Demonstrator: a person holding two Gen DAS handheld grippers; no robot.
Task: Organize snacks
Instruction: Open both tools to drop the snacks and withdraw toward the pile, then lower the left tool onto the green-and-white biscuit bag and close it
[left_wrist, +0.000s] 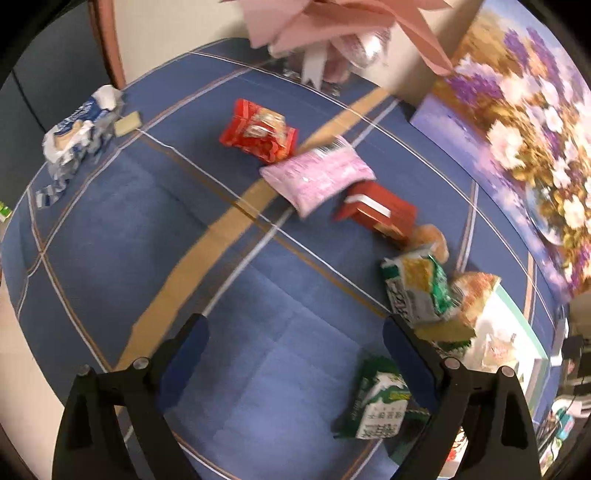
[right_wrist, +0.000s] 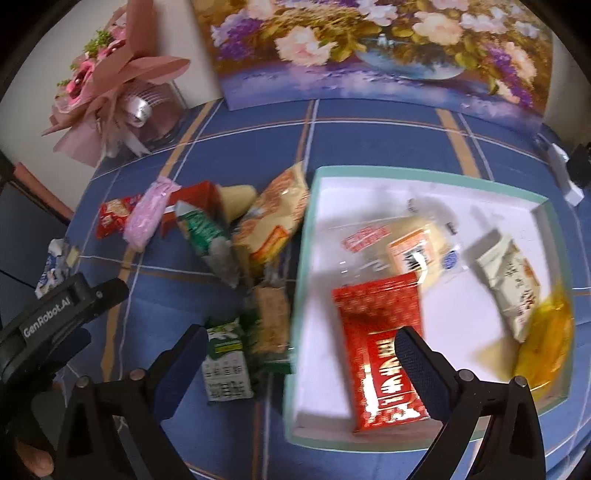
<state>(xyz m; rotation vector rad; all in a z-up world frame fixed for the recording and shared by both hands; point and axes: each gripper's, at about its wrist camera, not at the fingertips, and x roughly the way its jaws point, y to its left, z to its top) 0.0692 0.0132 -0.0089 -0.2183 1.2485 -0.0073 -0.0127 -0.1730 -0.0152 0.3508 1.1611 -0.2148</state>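
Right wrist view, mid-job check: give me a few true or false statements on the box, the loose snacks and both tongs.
1. The red packet lies inside the white box. True.
2. The right tongs are shut on the red packet. False: their jaws stand wide apart and hold nothing.
3. The pink packet is already in the box. False: it lies on the blue tablecloth, between a red-orange snack bag and a red carton.
4. The left tongs are open and empty. True.
5. A green and white packet lies on the cloth outside the box, to its left. True.
6. The box is empty. False: it holds several packets.
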